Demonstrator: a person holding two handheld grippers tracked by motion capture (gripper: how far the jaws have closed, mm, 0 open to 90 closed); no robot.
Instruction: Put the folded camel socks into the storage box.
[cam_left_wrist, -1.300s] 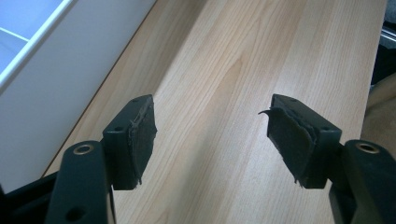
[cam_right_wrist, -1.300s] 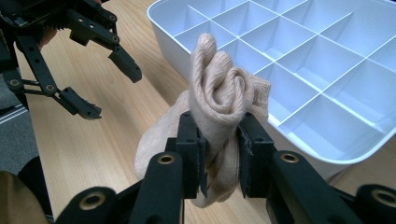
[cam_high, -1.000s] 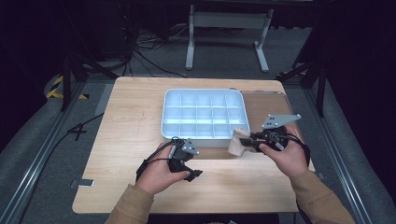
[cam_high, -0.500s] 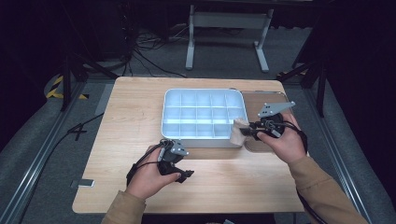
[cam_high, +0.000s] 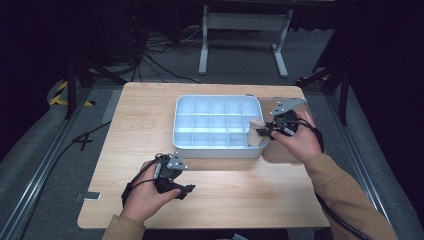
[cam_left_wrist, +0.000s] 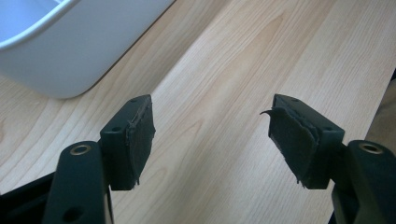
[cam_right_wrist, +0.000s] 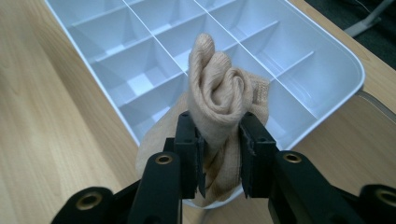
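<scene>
Though unlabelled, sock (cam_right_wrist: 219, 88) w/ tray (cam_right_wrist: 327, 51).

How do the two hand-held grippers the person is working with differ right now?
The right hand-held gripper has its jaws clamped on a rolled beige knitted sock; the left hand-held gripper has its jaws spread wide with nothing between them. The right one hangs over the near right corner of the white plastic divided tray; the left one sits low over the bare light wooden table, in front of that tray. Both have black jaws with dark pads.

Beige sock (cam_right_wrist: 219, 93), white tray (cam_high: 185, 140), pale wood table (cam_high: 240, 200), black tools.
</scene>
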